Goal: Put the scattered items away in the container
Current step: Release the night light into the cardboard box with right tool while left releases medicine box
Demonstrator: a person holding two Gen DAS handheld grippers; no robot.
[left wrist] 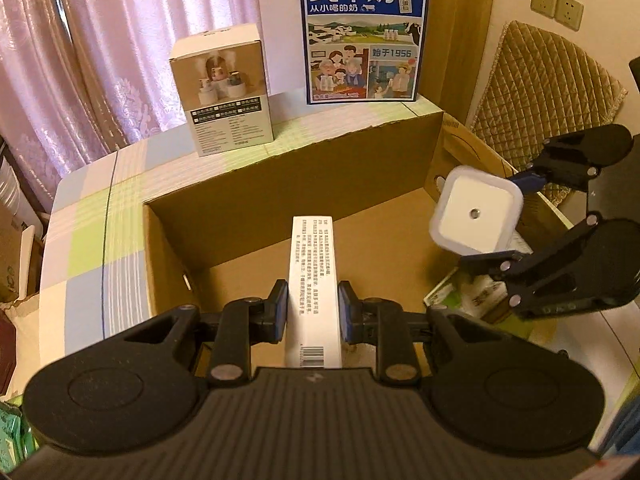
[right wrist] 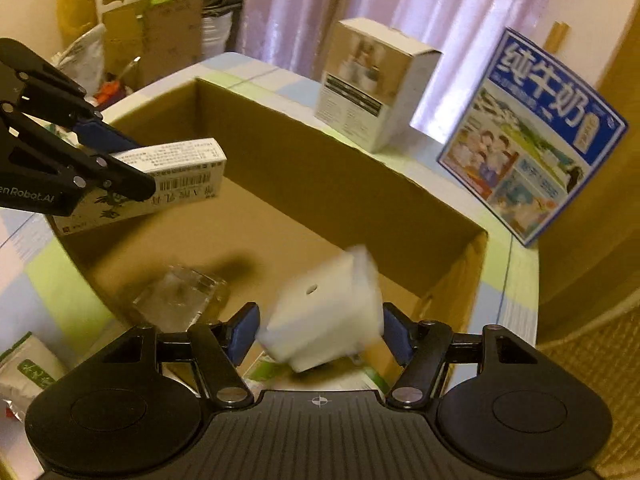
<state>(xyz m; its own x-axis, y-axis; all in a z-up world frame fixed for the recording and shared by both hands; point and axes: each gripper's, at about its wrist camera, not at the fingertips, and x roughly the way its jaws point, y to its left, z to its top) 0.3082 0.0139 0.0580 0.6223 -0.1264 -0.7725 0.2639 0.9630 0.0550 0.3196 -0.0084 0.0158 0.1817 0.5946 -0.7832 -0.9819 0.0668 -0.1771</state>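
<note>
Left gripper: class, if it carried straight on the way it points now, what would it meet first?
Probably the bare floor of the cardboard box. The left gripper, shut on the slim white carton, aims down into it; depth is uncertain.

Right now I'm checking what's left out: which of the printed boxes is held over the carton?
The long narrow white box, clamped in the left gripper above the open cardboard carton. The humidifier box and blue milk box stand on the table behind it.

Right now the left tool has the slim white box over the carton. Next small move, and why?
Probably lower the left tool slightly and open it. Its pads are clamped on the slim white box, which already hangs inside the rim of the cardboard carton, over bare floor with nothing visible beneath it.
</note>
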